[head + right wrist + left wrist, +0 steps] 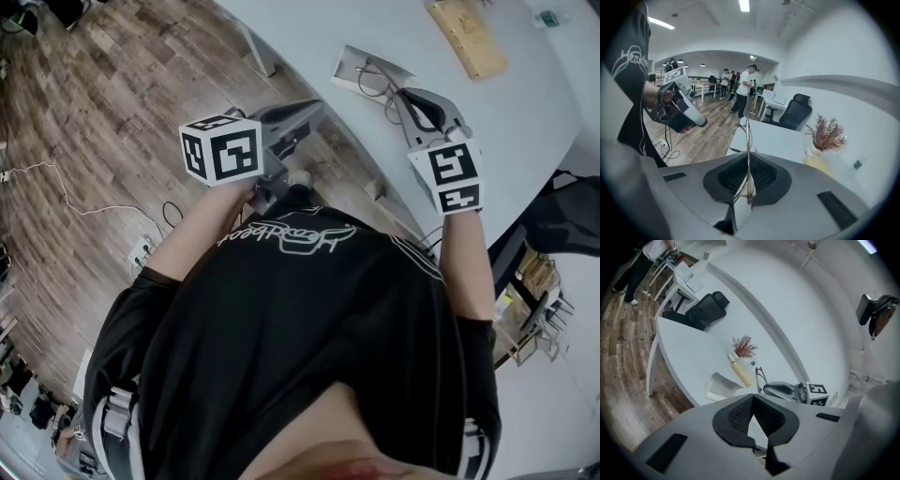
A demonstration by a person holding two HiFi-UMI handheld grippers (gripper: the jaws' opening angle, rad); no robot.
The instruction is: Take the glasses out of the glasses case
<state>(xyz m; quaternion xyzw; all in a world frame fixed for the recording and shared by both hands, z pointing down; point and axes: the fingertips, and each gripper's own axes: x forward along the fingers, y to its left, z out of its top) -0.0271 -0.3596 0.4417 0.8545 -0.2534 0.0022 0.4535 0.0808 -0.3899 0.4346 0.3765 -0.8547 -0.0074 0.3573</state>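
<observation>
My right gripper [406, 99] is shut on the thin metal-framed glasses [373, 80], which it holds above the white table [506, 122]. In the right gripper view the glasses [746, 136] stand upright, clamped by one temple between the black pads [764, 176]. The open white glasses case [359, 64] lies just beyond the glasses near the table edge, and it shows in the left gripper view too [719, 385]. My left gripper [309, 108] is shut and empty, off the table over the wooden floor. From the left gripper view I see the glasses [761, 379] held above the right gripper.
A yellowish flat bottle [469, 37] lies farther back on the table, by a small vase of dried twigs [743, 347]. A black office chair [705, 310] stands beyond the table's end. People stand in the background [743, 93]. Cables and a power strip [141, 248] lie on the floor.
</observation>
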